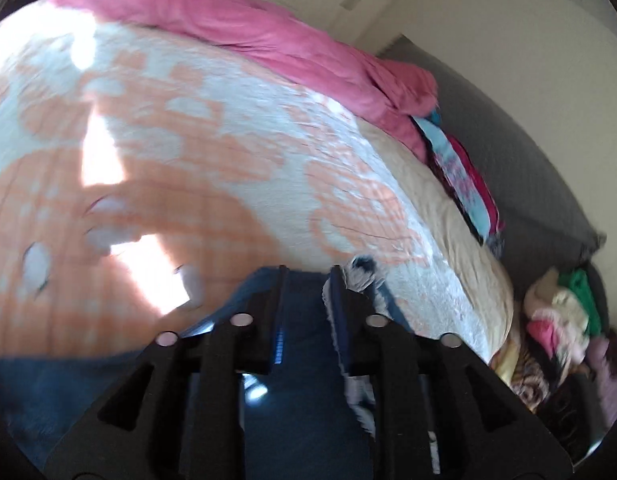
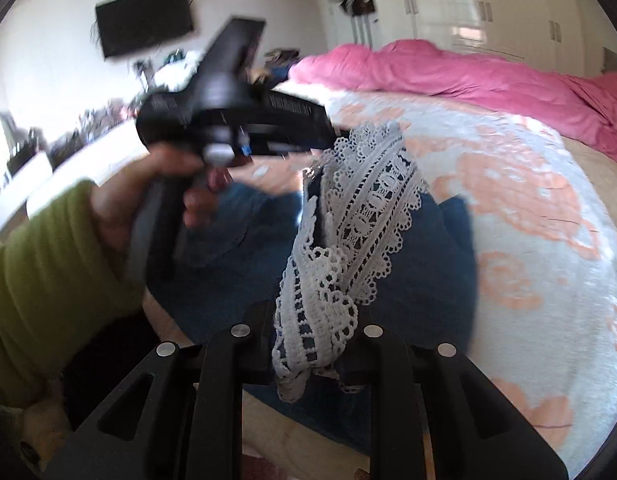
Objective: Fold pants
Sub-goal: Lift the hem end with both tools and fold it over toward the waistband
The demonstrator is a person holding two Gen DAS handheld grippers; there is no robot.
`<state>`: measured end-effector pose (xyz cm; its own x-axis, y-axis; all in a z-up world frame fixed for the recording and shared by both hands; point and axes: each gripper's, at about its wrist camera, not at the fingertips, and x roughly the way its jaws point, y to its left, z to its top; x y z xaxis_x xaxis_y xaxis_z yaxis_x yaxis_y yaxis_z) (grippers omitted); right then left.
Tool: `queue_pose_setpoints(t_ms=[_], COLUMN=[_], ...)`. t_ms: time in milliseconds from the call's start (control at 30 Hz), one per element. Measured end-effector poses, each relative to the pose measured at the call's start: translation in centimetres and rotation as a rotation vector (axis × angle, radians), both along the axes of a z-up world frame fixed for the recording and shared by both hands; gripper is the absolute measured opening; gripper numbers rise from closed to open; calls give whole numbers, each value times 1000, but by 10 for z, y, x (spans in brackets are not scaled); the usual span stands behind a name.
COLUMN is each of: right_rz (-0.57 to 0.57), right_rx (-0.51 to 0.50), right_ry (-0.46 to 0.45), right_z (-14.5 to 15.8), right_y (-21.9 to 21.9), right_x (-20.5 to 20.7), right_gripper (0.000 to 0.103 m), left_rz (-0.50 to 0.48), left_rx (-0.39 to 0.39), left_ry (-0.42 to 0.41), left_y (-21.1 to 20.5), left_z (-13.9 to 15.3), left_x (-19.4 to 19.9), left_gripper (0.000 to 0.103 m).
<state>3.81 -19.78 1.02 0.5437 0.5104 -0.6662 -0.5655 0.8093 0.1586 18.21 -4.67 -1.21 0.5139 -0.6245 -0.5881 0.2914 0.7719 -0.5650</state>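
Observation:
The pants are dark blue denim with a white lace hem, lying on a bed. My right gripper is shut on the lace hem and holds it up above the denim. My left gripper shows over blue denim with a strip of lace hem against its right finger; its fingers stand apart with cloth between them. In the right wrist view the left gripper is held by a hand in a green sleeve and touches the top of the lace.
The bed has a white and peach patterned cover. A bunched pink duvet lies along its far side. Folded clothes sit by a grey headboard, and a pile of clothes lies beside the bed. A wall TV hangs left.

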Motion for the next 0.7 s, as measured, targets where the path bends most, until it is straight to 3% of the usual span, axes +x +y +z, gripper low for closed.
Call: queue_pose_setpoints(t_ms=[33, 100, 233, 333, 400, 467, 500, 567, 600, 700], right_rz=[14, 27, 37, 25, 43, 57, 62, 62, 58, 46], right_rx=[-38, -98, -209, -189, -188, -193, -196, -206, -210, -196], right_ry=[-4, -24, -110, -123, -144, -153, -151, -148, -146, -161], right_z=[-6, -14, -17, -11, -7, -10, -12, -16, -17, -10], right_y=[10, 25, 43, 38, 40, 41, 42, 41, 43, 50], right_x=[-2, -6, -16, -16, -18, -19, -18, -19, -21, -20], right_gripper=[19, 20, 20, 20, 20, 20, 20, 20, 20, 20], left_rz=[25, 58, 41, -5, -55, -70, -56, -18, -12, -8], left_rx=[-12, -53, -130, -164, -196, -177, -154, -124, -112, -102], left_ry=[17, 64, 142, 186, 231, 247, 244, 247, 246, 194], left_y=[11, 28, 33, 24, 14, 4, 0, -5, -6, -5], left_z=[-3, -12, -25, -30, -36, -40, -40, -40, -39, -27], left_x=[-3, -12, -21, -21, -18, -15, -12, -7, -3, 1], left_gripper=[29, 30, 44, 47, 57, 60, 58, 29, 8, 8])
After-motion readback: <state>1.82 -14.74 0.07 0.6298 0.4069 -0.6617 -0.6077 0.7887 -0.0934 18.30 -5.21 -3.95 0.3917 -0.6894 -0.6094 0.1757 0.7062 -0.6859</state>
